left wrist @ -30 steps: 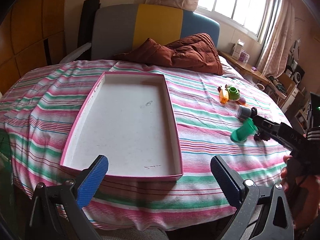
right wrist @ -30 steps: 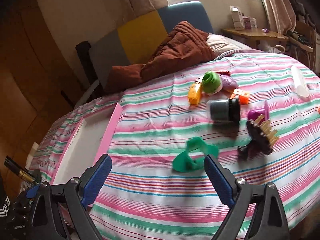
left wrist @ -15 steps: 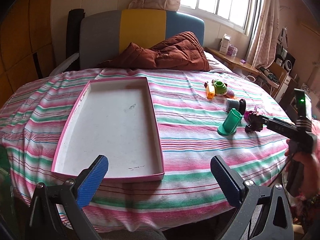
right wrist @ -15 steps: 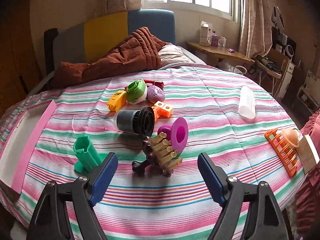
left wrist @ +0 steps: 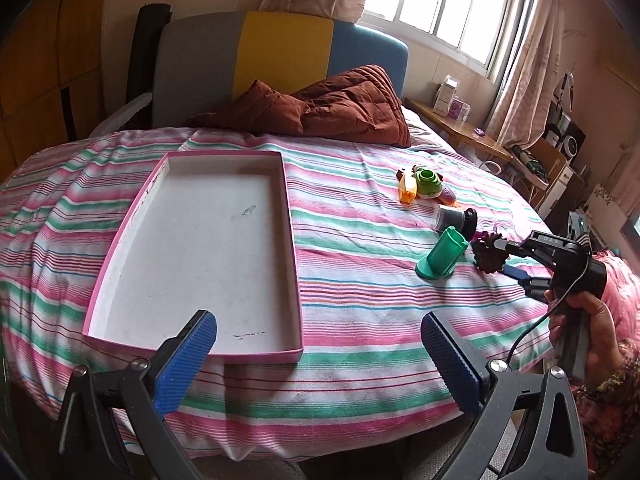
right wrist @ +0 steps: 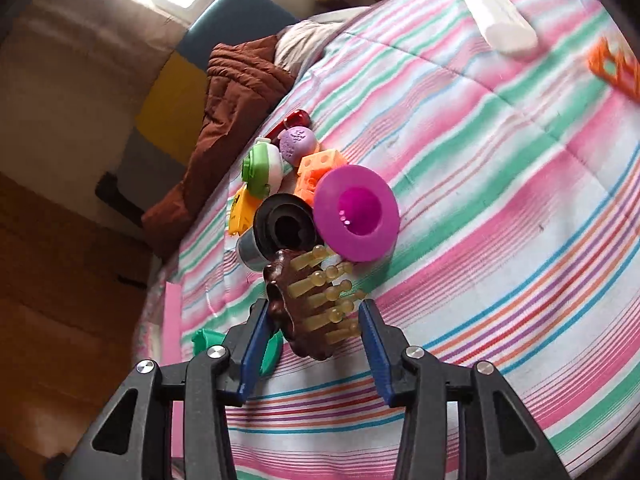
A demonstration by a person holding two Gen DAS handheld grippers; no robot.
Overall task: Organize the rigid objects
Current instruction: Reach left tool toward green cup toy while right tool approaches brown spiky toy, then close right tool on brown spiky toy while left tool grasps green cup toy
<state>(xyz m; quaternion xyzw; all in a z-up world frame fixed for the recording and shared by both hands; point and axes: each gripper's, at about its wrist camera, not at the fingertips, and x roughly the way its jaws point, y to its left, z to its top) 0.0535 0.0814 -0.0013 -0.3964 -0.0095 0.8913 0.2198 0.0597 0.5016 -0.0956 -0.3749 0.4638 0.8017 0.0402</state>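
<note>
Between the closing jaws of the right gripper (right wrist: 314,330) sits a brown brush (right wrist: 310,304) with amber pegs, one pad at its back, the other not yet touching. It lies on the striped bedspread (left wrist: 352,208) beside a purple funnel (right wrist: 356,220) and a black-capped jar (right wrist: 280,232). Left of them, a pink-rimmed tray (left wrist: 290,216) holds nothing. Near its closest edge, the left gripper (left wrist: 320,364) hangs spread wide, gripping nothing.

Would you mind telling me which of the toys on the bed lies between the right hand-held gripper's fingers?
The brown brush with yellowish bristles; the purple funnel and black-capped jar lie beyond the closing right hand-held gripper.
</note>
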